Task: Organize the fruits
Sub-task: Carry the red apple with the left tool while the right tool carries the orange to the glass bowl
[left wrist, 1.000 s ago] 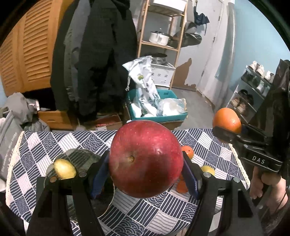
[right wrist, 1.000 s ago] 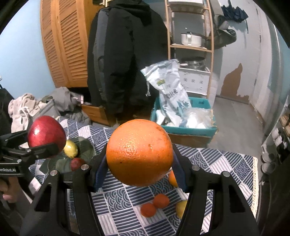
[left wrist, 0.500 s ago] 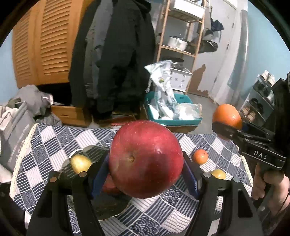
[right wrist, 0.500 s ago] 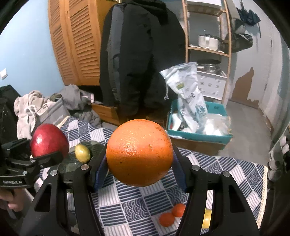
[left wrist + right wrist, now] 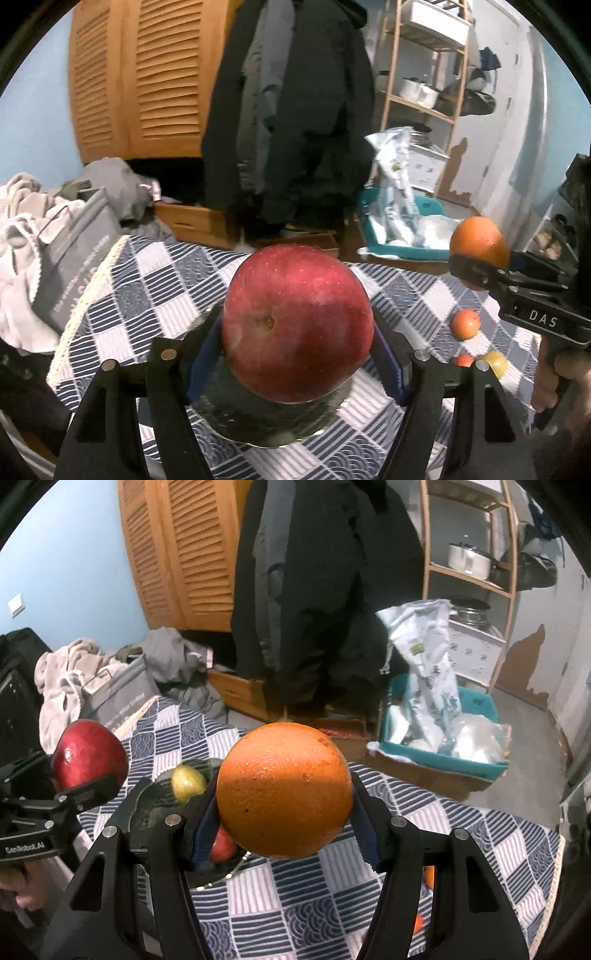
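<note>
**Two fruits aloft, one small plate**

The left claw (image 5: 295,328) grips the red apple (image 5: 297,323) above the dark plate (image 5: 155,805); the right claw (image 5: 282,797) clamps the orange (image 5: 283,794) just right of it. Released together, the fruits could collide, roll off and cross the worktop (image 5: 155,280).

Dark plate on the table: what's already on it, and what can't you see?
In the right wrist view, the dark plate holds a yellow-green fruit and a red fruit, the latter partly hidden by the right gripper and its orange. The rest is covered.
</note>
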Available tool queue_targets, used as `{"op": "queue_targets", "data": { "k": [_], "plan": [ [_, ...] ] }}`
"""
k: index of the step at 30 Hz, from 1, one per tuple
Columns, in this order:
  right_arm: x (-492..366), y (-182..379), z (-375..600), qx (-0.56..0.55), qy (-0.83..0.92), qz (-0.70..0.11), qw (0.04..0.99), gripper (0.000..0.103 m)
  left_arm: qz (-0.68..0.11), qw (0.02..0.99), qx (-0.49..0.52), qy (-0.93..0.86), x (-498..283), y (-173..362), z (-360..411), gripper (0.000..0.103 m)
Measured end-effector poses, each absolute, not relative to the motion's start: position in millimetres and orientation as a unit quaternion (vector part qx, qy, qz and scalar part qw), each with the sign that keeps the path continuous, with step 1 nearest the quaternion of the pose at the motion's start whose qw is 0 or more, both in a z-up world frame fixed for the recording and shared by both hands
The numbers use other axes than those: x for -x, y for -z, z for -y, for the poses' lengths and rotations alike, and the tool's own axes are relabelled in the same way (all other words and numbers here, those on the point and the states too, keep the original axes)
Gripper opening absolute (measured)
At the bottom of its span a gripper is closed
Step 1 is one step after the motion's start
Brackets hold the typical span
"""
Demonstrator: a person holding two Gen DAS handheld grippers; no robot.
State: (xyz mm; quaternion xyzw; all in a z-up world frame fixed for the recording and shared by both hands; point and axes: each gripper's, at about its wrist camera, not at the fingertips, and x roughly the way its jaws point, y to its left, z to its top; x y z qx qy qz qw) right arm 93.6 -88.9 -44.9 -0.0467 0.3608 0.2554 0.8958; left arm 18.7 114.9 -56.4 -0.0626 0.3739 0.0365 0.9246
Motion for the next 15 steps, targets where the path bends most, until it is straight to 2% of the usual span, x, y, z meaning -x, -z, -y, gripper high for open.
{"op": "queue_targets", "data": {
  "k": [15],
  "plan": [
    [-124,107,14,0.078,-0.278,-0.423,0.859,0.063,-0.427,0.896,0.070,-0.104,-32,112,-159,0.075]
  ]
}}
